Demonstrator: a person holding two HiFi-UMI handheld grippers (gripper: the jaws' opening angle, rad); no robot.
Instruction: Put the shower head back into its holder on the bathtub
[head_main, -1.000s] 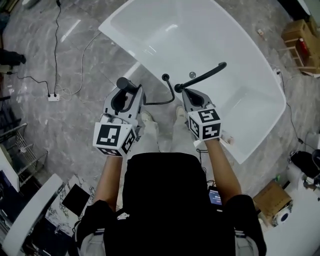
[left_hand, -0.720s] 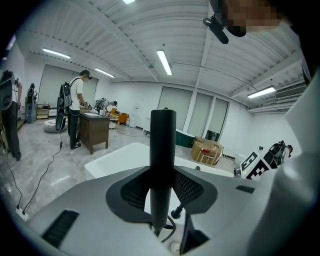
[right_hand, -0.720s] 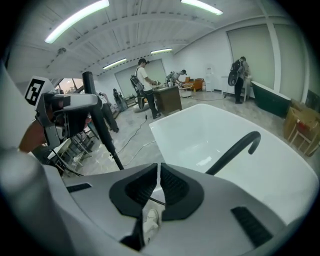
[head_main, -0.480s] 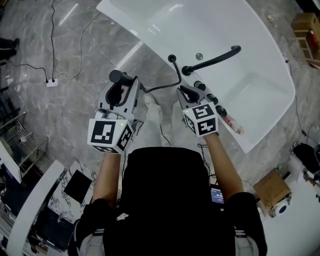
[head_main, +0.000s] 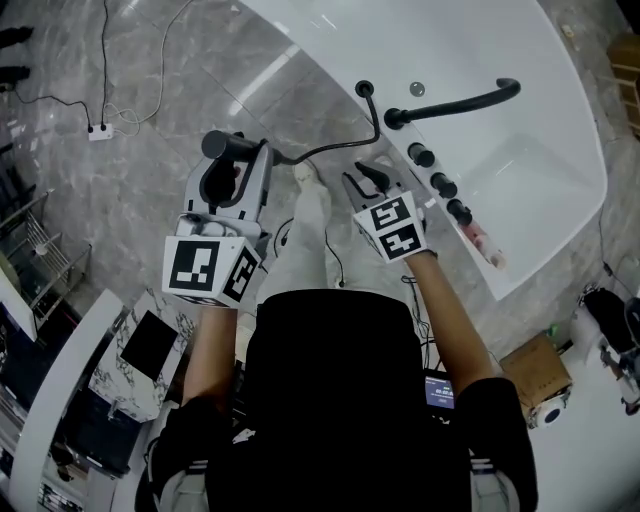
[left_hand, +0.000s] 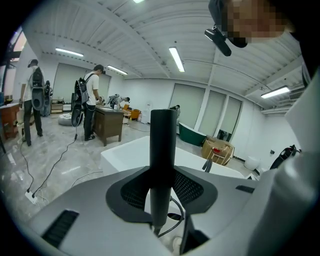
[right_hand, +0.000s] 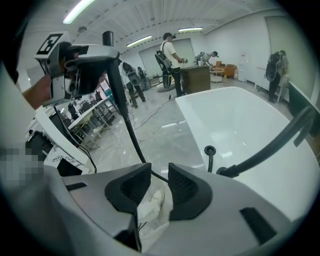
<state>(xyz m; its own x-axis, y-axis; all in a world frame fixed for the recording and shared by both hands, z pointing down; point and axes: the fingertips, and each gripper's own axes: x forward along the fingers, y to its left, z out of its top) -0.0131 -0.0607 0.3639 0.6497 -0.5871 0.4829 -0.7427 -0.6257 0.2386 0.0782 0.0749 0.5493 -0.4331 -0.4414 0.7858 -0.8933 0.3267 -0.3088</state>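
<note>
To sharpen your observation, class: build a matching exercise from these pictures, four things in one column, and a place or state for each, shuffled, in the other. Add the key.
Things
1. shower head
2. right gripper
3. faucet spout
4. power strip

Places or states
A. lying on the grey floor
B. mounted on the bathtub rim, reaching over the basin
C. clamped in the left gripper
D. jaws apart, nothing between them

Pairs: 1-C, 2-D, 3-B, 4-A.
The right gripper's jaws have just been opening.
</note>
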